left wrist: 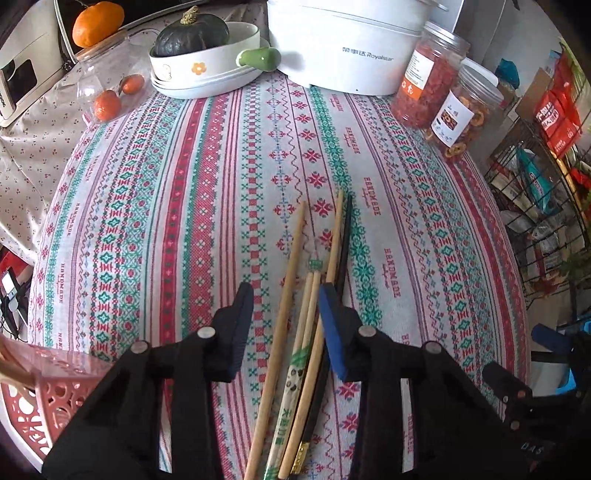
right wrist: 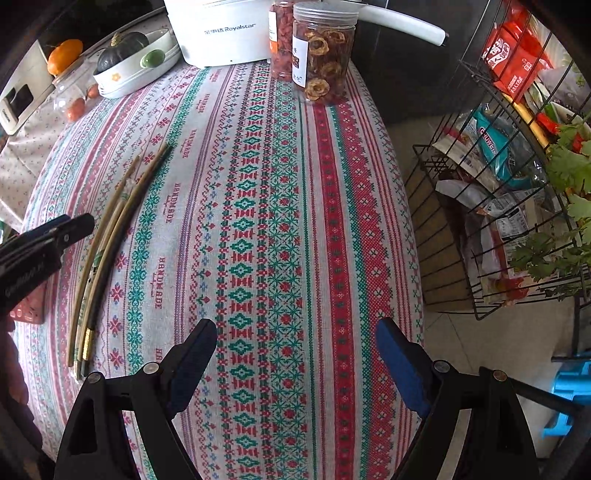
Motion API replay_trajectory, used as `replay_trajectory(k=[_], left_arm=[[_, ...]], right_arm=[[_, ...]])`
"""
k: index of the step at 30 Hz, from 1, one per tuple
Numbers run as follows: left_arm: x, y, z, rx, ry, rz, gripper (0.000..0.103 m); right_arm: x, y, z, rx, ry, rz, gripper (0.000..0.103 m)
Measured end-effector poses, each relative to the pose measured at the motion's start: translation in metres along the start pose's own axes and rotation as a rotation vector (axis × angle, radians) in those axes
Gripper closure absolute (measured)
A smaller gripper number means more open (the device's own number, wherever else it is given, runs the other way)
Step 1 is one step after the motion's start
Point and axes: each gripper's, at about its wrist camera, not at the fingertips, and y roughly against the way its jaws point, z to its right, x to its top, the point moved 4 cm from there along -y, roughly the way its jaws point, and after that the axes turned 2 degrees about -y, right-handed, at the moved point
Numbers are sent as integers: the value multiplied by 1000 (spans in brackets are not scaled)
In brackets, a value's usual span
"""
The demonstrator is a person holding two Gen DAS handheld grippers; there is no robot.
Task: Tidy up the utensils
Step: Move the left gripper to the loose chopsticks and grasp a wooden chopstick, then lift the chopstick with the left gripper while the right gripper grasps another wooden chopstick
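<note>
Chopsticks [left wrist: 310, 314] lie bunched on the surface [left wrist: 184, 206], long axis toward 12 o'clock, between the spread left gripper [left wrist: 286, 295]; the spread right gripper [right wrist: 295, 332] hangs well apart.

cloth [left wrist: 207, 192] covering table, striped | cooker [left wrist: 343, 48] sitting at back, white | two jars [left wrist: 428, 85] standing beside it, touching | squash [left wrist: 190, 31] resting in dish [left wrist: 207, 70] | oranges [left wrist: 107, 105] lying near dish | rack [right wrist: 491, 206] holding packets, right of table
</note>
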Motion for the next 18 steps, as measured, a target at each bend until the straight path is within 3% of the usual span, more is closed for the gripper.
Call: replay_trajectory(k=[4,8,13,14,15,18], left_arm=[[19,-24,-3,15,58,-24,77],[26,-40,-1,-18,82,-54,80],[25,-43,9,8,5,-60,80],[23,-42,11,13,-9,-63,82],[22,-42,12,12,-19,-66,94],[10,-34,16,-21,-27,-83,95]], right_arm=[[6,-2,-2,16,5,4,14],[9,-2,-3,25,10,9,14],[9,-1,-6,21,5,11,14],[9,-1,-5,20,3,11,14],[9,0,-6,19,4,11,14],[6,1,-3,10,8,18,14]])
